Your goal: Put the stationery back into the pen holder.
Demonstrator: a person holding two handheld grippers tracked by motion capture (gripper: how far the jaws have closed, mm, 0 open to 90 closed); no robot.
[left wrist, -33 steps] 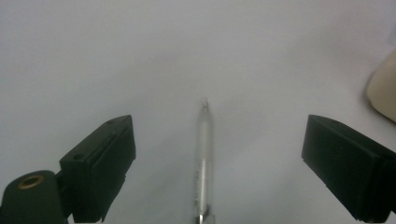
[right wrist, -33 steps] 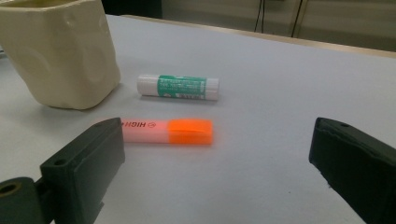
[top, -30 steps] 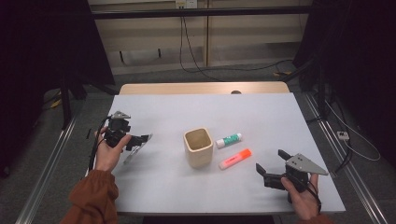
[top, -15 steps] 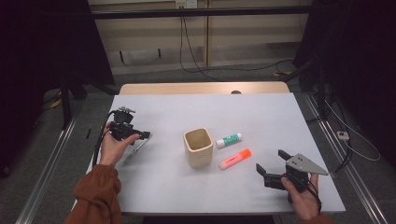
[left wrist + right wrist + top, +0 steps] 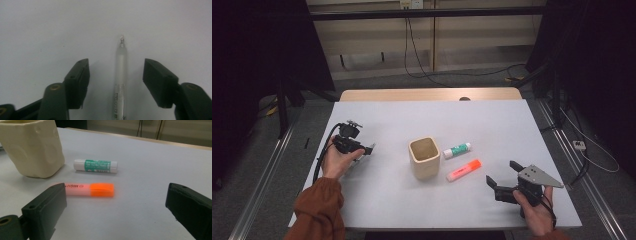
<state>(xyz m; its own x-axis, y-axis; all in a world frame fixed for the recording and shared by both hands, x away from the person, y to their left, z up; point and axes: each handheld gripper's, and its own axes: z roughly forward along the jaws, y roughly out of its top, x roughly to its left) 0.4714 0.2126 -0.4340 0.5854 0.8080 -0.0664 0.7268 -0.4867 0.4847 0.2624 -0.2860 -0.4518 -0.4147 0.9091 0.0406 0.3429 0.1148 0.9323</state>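
The cream cup (image 5: 424, 157) at the middle of the white table (image 5: 492, 120) is taken as the landmark. Judged from how things lie, the work appears to be the gathering of the loose desk items into it, and nothing can be seen inside it yet from the high view.

Nearest the person, to the right of the cup and well apart from it, the right gripper (image 5: 502, 180) is held low over the table with its jaws spread wide and nothing between them; in the right gripper view (image 5: 115, 210) an orange highlighter and a glue stick are seen ahead of it, untouched.

The orange highlighter (image 5: 463, 170) lies just right of the cup and slightly nearer the person than its base. The green-and-white glue stick (image 5: 457, 150) lies just beyond it, also right of the cup and close to its wall.

To the left of the cup and well apart from it, the left gripper (image 5: 116, 75) is pointed down at a clear pen (image 5: 121, 75) lying flat on the table. Its jaws have just been closing, and the pen lies between them, but a gap is visible on each side, so nothing is pinched yet.

The first pick is thus judged to be under way: the pen remains to be clamped, lifted and carried to the cup, and the highlighter and glue stick are still to be handled.
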